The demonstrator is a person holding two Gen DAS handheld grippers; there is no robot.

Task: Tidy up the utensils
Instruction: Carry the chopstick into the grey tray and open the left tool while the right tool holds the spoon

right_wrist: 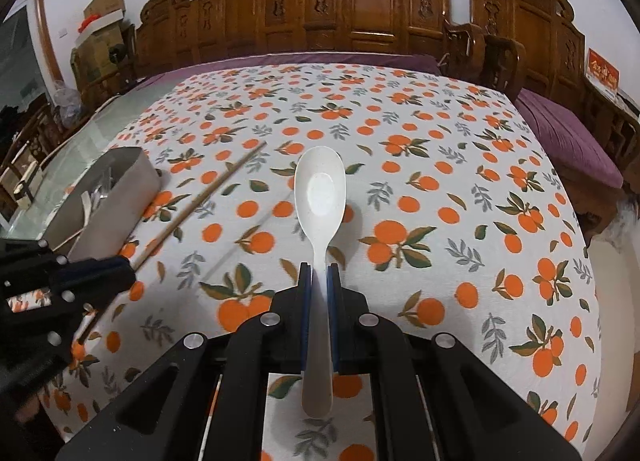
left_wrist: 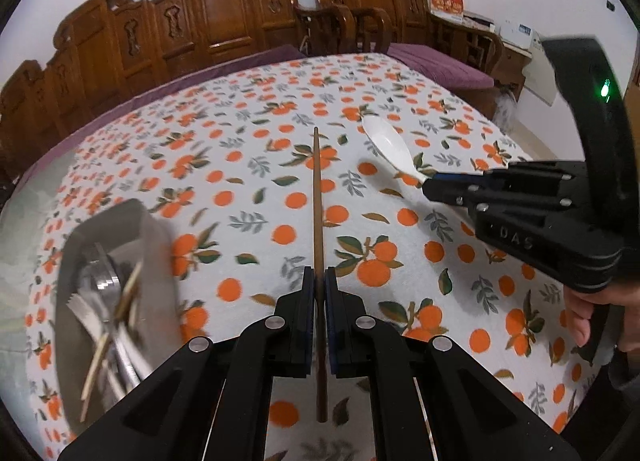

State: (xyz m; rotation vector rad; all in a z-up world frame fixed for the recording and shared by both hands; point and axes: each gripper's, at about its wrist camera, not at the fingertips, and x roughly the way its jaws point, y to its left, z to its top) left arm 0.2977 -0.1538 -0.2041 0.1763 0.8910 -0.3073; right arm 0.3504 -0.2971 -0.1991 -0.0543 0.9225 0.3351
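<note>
**Both tongs loaded, tray not yet reached**

My left tongs point(left_wrist: 319, 293) are clamped on a brown chopstick point(left_wrist: 318, 197), gripped toward its near end, the long end pointing away over the bench point(left_wrist: 260, 109). My right tongs point(right_wrist: 319, 289) are pinched on the handle of a white spoon point(right_wrist: 320, 189), bowl forward and facing up. The grey tray point(left_wrist: 154, 229), already holding cutlery and sticks, sits left of the left tongs.

Risks, as I judge them: the chopstick could pivot in the grip and catch the tray wall; the smooth spoon handle could slip; the tongs could collide if both head left together.

Open cloth lies ahead and right; the bench edge is near on the tray side.
</note>
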